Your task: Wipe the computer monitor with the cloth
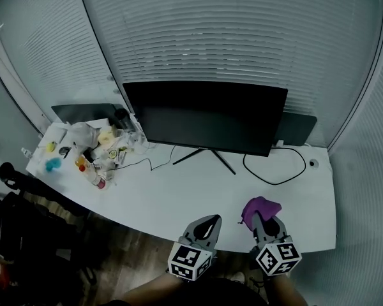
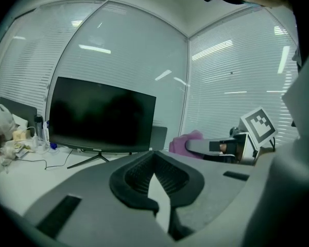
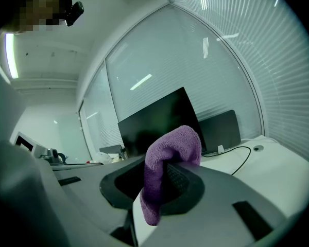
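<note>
A wide black monitor [image 1: 207,116] stands dark on a thin-legged stand at the back of the white desk [image 1: 172,196]. A purple cloth [image 1: 260,208] bunches up over the desk's near edge, with my right gripper [image 1: 263,219] shut on it. In the right gripper view the cloth [image 3: 167,153] folds over the jaws and hangs between them, with the monitor [image 3: 159,122] beyond. My left gripper [image 1: 207,224] hovers off the desk's near edge, shut and empty. The left gripper view has the monitor [image 2: 100,115] ahead and the cloth [image 2: 183,140] to the right.
Bottles, bags and small clutter [image 1: 96,148] crowd the desk's left end near a dark laptop screen [image 1: 83,112]. A second dark panel [image 1: 297,127] stands behind the monitor's right side. A black cable [image 1: 274,167] loops on the desk. Window blinds [image 1: 242,37] run behind.
</note>
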Motion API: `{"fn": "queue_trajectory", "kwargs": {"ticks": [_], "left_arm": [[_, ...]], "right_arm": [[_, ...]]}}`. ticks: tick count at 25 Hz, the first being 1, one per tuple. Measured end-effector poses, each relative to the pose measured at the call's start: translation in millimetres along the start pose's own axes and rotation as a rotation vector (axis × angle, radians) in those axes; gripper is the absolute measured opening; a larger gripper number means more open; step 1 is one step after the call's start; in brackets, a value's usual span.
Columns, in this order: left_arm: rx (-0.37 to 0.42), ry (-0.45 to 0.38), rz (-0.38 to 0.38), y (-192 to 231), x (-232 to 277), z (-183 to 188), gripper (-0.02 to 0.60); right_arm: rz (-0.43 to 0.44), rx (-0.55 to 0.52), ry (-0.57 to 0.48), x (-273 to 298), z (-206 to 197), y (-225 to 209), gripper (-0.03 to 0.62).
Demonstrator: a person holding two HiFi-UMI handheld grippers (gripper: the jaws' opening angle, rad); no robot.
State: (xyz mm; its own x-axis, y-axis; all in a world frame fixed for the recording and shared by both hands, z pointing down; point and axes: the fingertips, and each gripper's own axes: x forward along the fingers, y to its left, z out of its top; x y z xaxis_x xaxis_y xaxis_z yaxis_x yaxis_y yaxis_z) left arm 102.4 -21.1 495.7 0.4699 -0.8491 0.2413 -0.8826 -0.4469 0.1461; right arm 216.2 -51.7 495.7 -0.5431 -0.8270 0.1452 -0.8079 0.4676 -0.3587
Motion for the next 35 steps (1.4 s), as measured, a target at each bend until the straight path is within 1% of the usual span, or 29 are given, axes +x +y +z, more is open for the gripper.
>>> {"fn": "queue_trajectory", "kwargs": {"ticks": [3, 10, 16, 20, 24, 27, 31, 35], "left_arm": [[-0.007, -0.010, -0.022, 25.4, -4.2, 3.3, 0.006], [-0.017, -0.006, -0.107, 74.5, -14.0, 6.1, 0.006], [-0.008, 0.003, -0.190, 99.8, -17.2, 9.2, 0.006], [0.000, 0.016, -0.236, 112.8, -20.7, 3.0, 0.006], [-0.014, 0.026, -0.249, 127.1, -12.6, -2.5, 0.006], [-0.017, 0.031, -0.260, 122.0, -6.5, 5.9, 0.006], [-0.005, 0.034, -0.260, 114.8, 12.0, 13.7, 0.006], [0.004, 0.047, -0.237, 104.7, 31.4, 17.9, 0.006]], "right_arm": [[-0.032, -0.010, -0.004, 14.9, -3.4, 14.2, 0.080], [-0.141, -0.017, -0.014, 44.0, -10.8, 41.9, 0.080], [-0.236, -0.017, -0.048, 56.9, -10.1, 53.3, 0.080], [-0.297, -0.008, -0.067, 59.8, -14.3, 56.9, 0.080], [-0.330, 0.000, -0.067, 72.5, -17.3, 50.7, 0.080], [-0.347, -0.008, -0.063, 73.5, -5.3, 41.5, 0.080], [-0.362, 0.001, -0.065, 80.5, 6.3, 12.9, 0.080], [-0.363, 0.017, -0.061, 87.8, 15.4, -22.3, 0.080]]}}
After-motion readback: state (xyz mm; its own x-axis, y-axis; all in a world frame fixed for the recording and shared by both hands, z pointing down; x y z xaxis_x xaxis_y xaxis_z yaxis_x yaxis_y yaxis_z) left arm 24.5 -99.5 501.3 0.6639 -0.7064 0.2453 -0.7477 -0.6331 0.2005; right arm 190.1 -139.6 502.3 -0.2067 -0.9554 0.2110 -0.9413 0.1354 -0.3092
